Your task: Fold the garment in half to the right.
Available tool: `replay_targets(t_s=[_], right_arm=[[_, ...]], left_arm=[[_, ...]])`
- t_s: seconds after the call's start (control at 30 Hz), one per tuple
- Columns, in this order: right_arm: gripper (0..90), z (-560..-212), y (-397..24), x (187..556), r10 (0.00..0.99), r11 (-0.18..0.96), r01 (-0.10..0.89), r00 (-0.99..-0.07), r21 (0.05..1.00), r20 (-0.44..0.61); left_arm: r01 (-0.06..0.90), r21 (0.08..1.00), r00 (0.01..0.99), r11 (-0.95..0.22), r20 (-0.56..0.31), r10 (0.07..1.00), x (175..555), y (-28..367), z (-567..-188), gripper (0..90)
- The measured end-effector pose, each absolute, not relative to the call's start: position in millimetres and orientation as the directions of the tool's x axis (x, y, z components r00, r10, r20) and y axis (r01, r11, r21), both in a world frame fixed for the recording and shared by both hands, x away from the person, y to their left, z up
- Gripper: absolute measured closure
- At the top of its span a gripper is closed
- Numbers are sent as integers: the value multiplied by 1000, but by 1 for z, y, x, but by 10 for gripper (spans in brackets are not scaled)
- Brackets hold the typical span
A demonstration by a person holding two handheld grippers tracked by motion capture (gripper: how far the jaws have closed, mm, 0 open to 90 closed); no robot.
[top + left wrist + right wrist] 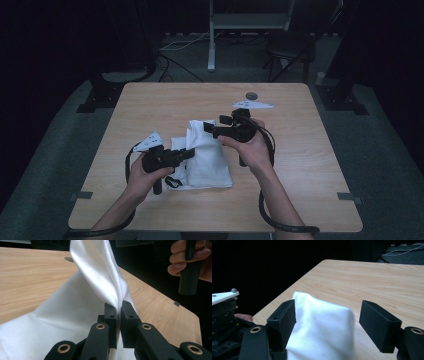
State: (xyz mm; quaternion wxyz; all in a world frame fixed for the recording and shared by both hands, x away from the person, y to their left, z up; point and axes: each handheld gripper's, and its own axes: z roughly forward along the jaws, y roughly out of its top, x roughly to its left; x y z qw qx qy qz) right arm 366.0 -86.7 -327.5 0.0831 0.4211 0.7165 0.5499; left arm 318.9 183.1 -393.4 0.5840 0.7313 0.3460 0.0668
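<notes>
High view has the white cloth [207, 157] lying mid-table between both hands, the left gripper [187, 154] clamped tight on its near-left fold, while the right gripper [210, 129] hangs spread wide at the raised far end, pads off the fabric.
</notes>
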Motion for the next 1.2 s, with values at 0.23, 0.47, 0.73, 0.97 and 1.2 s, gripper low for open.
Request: replay_targets(t_s=[0.23,0.47,0.73,0.97,1.2], right_arm=[[280,-332,-93,365,655,8,522,-647,853,390],[271,-338,-94,366,574,-31,556,-670,830,471],[231,-348,-77,364,454,16,573,-734,820,505],[224,-359,-63,369,461,42,598,-722,801,515],[218,-370,-51,377,478,34,626,-695,779,537]], left_arm=[[471,881,708,-47,-346,615,314,191,-386,855],[486,873,677,-31,-354,646,312,203,-384,850],[507,861,667,-30,-370,647,309,206,-386,846],[512,858,675,-45,-369,639,299,213,-382,844],[543,839,643,-20,-401,652,302,226,-386,846]])
